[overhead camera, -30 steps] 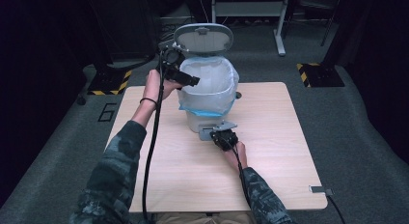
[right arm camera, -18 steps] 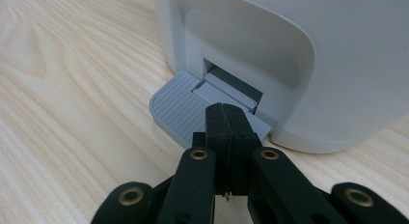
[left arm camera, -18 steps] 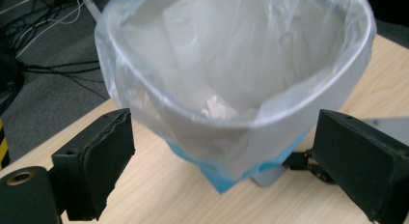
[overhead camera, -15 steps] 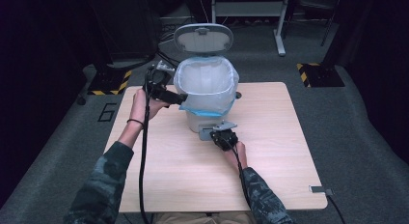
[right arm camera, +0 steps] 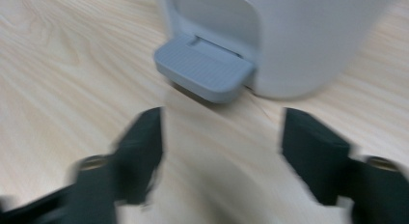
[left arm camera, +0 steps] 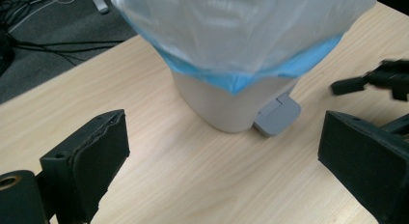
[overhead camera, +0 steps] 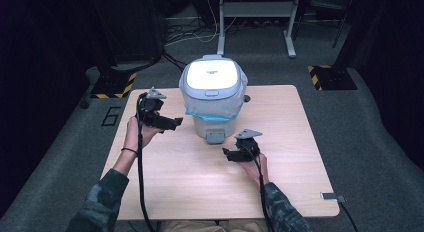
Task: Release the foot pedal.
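A small white pedal bin [overhead camera: 214, 123] stands at the back middle of the wooden table [overhead camera: 300, 142], its lid [overhead camera: 212, 75] down. A clear liner with a blue hem [overhead camera: 200, 113] is folded over its rim. My left gripper [overhead camera: 175, 123] hovers open just left of the bin and points at it. In the left gripper view the bin's wall [left arm camera: 222, 101] and liner [left arm camera: 241, 35] sit beyond the wide-open left gripper [left arm camera: 224, 137]. My right gripper [overhead camera: 228, 154] rests open in front and a little right of the grey pedal [overhead camera: 215, 137], apart from it. The pedal [right arm camera: 205, 72] lies just ahead of the right gripper [right arm camera: 222, 132].
A small grey tag [overhead camera: 331, 196] lies at the table's front right corner. Beyond the table are a metal frame's legs [overhead camera: 289, 27], loose cables [overhead camera: 190, 34] and yellow-black striped bases [overhead camera: 327, 77] on the floor. Bare tabletop lies right of the bin.
The bin's lid has dropped shut. My right gripper has drawn back off the pedal toward the person. My left gripper has come down from the bin's rim to its left side.
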Tool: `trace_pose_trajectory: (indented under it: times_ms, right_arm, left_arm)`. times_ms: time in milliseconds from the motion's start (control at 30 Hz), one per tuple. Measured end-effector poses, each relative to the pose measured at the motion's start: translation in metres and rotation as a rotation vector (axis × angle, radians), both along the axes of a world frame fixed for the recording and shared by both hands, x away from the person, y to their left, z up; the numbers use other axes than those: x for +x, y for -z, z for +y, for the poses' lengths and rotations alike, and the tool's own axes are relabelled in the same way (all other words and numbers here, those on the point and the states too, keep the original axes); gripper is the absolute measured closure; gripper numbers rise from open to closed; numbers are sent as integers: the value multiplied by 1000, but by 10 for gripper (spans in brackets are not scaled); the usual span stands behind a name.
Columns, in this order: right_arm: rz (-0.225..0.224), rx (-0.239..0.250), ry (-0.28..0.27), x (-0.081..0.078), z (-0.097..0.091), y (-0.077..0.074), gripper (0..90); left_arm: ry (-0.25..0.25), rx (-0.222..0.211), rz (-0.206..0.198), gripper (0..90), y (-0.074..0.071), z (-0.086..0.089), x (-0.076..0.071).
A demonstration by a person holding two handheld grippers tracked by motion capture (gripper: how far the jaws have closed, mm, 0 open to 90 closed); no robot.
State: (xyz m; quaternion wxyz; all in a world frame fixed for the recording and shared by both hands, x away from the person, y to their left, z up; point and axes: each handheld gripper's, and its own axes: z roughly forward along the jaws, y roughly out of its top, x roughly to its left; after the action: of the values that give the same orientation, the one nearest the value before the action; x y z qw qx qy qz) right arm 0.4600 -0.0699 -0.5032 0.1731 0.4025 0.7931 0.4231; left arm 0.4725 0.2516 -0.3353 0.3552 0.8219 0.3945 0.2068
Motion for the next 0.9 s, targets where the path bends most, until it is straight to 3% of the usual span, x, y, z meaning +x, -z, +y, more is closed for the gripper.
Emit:
trace_pose_trajectory:
  times_ms: [267, 467, 733, 900]
  right_arm:
    - [-2, 14, 20, -28, -38, -7, 119]
    - [3, 2, 61, -50, -65, -1, 101]
    - [18, -41, 128, -69, -92, 14, 98]
    - [42, -76, 161, -76, -105, 22, 98]
  left_arm:
    - [-53, -26, -14, 34, 37, 19, -23]
    - [-101, -34, 13, 34, 71, 38, -40]
    - [-132, 13, 103, 30, 131, 53, -62]
    - [-166, 28, 102, 28, 158, 57, -69]
